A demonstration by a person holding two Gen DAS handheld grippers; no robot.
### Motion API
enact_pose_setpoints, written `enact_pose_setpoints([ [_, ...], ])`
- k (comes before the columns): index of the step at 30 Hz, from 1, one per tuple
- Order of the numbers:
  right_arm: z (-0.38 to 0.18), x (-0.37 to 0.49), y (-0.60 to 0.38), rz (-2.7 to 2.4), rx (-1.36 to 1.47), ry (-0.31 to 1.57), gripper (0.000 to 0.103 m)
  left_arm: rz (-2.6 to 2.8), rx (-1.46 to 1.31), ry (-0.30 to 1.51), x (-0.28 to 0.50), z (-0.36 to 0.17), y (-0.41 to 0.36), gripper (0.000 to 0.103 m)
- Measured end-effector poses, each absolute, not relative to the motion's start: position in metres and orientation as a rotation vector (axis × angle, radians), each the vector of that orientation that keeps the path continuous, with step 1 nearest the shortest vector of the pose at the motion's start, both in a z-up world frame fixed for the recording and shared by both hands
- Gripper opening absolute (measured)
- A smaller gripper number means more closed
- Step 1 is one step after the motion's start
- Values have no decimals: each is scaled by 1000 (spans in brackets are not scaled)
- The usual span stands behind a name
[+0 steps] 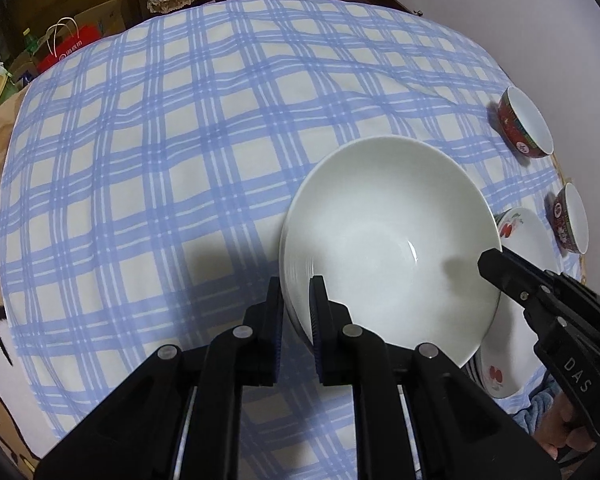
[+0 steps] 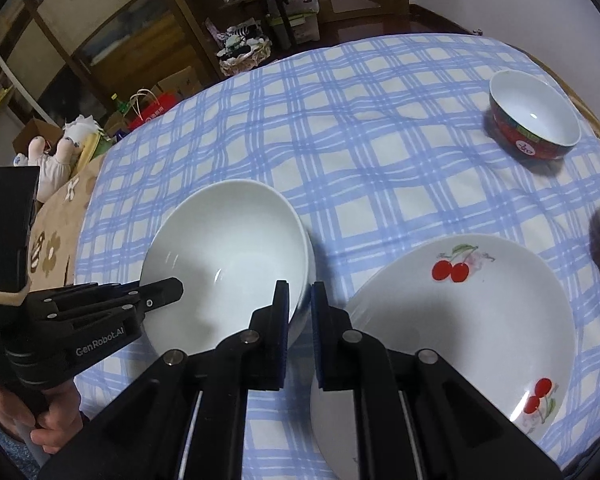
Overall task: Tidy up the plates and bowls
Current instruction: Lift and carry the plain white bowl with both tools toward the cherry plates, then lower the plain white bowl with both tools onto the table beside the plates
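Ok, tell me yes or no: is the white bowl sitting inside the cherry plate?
No, the white bowl is gripped at its rim by both tongs and sits left of the cherry plate, not in it.

The checked cloth [image 1: 140,168] lies bare to the left of and beyond the white bowl [image 1: 384,240], so that side gives wide passage. To the bowl's right the cherry plate [image 2: 460,320] sits just beside it, leaving only a narrow gap. Further right, two red bowls [image 1: 524,124] [image 1: 570,220] stand near the table edge, apart from each other, crowding that side. The left gripper [image 1: 296,304] and right gripper [image 2: 300,308] each clamp the white bowl's rim, taking up its near edge.
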State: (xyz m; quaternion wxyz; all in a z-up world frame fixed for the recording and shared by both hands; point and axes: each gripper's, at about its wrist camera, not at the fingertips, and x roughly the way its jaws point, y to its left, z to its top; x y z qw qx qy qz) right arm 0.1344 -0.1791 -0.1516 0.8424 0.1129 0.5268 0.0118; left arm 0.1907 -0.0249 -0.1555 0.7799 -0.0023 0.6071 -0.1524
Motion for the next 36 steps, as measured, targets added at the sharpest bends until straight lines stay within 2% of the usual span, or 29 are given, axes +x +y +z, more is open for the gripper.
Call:
enact_pose_setpoints([
  [19,-168,145,-180,-6,240,1158,12,-332,106,1277,188,-159,-36,13],
  [36,-170,148,-174,-32,225,1172,12,-352,37,1332,195,-169,-31,13],
])
